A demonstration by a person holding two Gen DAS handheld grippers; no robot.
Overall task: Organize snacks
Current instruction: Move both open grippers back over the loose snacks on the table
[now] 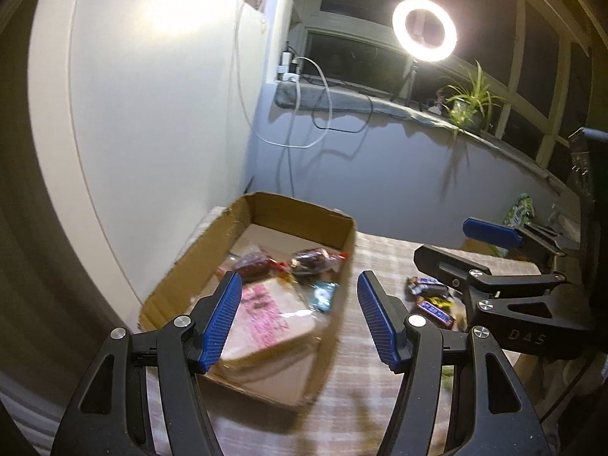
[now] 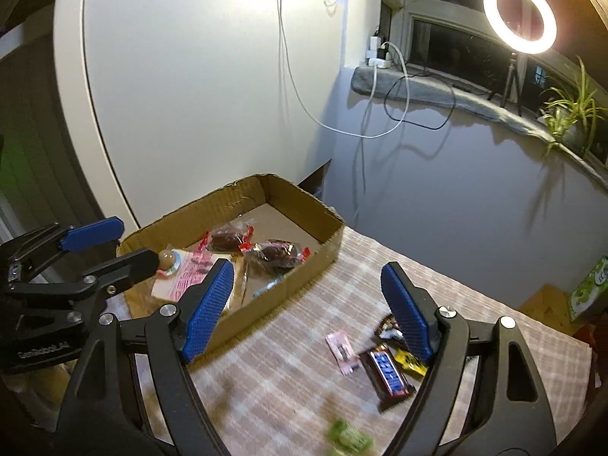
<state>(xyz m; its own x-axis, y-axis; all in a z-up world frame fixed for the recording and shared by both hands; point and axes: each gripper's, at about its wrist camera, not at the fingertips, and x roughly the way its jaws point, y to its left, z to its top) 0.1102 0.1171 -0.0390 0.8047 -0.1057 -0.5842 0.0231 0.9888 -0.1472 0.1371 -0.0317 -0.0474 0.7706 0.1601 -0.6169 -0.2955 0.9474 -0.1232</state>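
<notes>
Inside the cardboard box (image 2: 304,224), several wrapped snacks (image 2: 273,252) already lie, while a blue bar (image 2: 387,374) and smaller sweets (image 2: 344,349) remain beside the box on the checked cloth (image 2: 288,372); left gripper (image 1: 300,319) and right gripper (image 2: 306,309) stand apart, empty.

Open cardboard box (image 2: 296,266) ahead-left of right jaws, holding wrapped snacks (image 2: 275,252). Loose chocolate bar (image 2: 387,374) flat between them, near right one.
</notes>
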